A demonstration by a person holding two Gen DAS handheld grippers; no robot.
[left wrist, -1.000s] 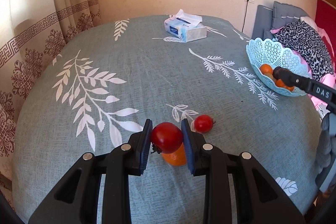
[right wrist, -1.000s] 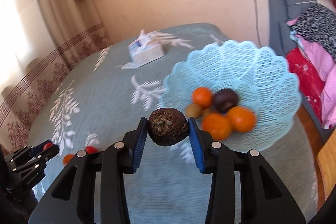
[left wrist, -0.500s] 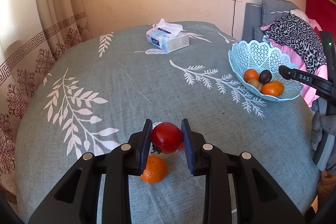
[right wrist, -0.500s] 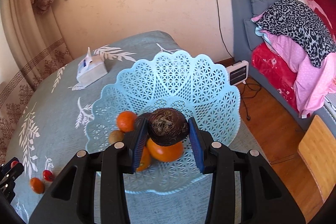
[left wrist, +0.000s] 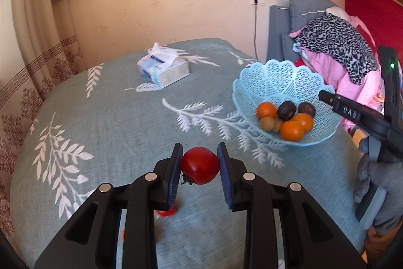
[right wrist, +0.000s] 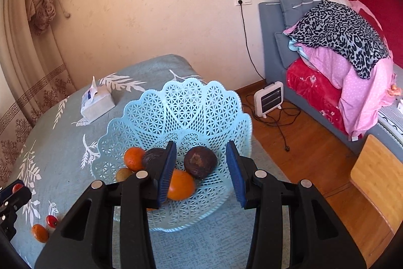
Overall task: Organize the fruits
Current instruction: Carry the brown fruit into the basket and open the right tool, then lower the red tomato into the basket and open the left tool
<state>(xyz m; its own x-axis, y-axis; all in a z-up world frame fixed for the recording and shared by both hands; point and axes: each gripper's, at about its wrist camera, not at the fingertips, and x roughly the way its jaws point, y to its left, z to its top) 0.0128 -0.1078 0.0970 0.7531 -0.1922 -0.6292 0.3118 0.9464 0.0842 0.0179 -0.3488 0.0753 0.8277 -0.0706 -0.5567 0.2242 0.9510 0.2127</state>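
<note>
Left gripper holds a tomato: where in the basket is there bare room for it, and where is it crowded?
The basket has bare lattice along its far wall and on its right, beside the dark fruit. The near-left is crowded: oranges, a second dark fruit and small greenish fruits. The open right gripper hangs over the middle.

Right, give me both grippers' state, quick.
Left gripper: closed on the round red tomato.
Right gripper: open, holding nothing; the dark brown round fruit lies in the light blue lattice plastic basket.
</note>
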